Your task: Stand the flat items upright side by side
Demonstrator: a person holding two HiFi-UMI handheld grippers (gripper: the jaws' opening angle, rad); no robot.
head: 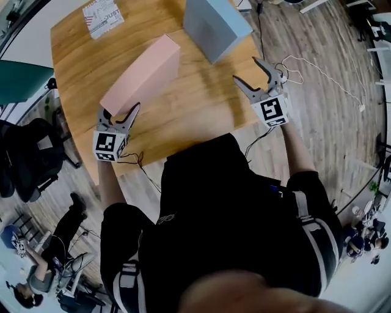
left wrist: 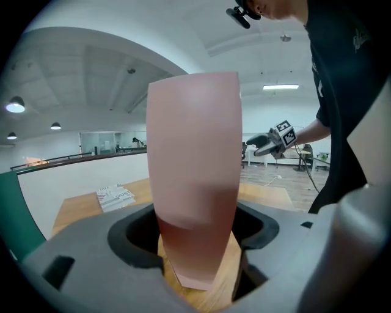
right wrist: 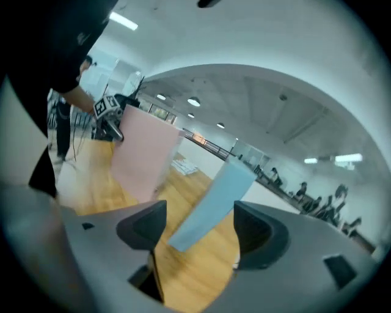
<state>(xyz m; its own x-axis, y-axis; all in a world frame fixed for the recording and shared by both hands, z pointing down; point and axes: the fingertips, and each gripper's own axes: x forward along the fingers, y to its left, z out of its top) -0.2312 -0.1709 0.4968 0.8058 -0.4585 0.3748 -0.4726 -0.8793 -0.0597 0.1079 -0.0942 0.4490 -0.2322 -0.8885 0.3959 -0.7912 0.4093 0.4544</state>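
Observation:
A pink flat box [head: 143, 73] stands on its long edge on the wooden table [head: 189, 113], running diagonally away from me. My left gripper [head: 120, 111] is at its near end. In the left gripper view the pink box [left wrist: 195, 153] rises between the jaws with a gap on each side, so the left gripper [left wrist: 194, 232] is open. A blue flat box [head: 214, 24] stands upright farther back. My right gripper [head: 245, 69] hangs open to its right, clear of it. The blue box [right wrist: 214, 202] shows ahead of the empty right gripper [right wrist: 201, 229], with the pink box [right wrist: 143, 156] to its left.
A printed booklet [head: 102, 17] lies at the table's far left corner. Cables [head: 317, 70] trail over the wooden floor to the right. A black chair [head: 30, 159] and a green panel [head: 18, 79] stand left of the table. The table's near edge is close to my body.

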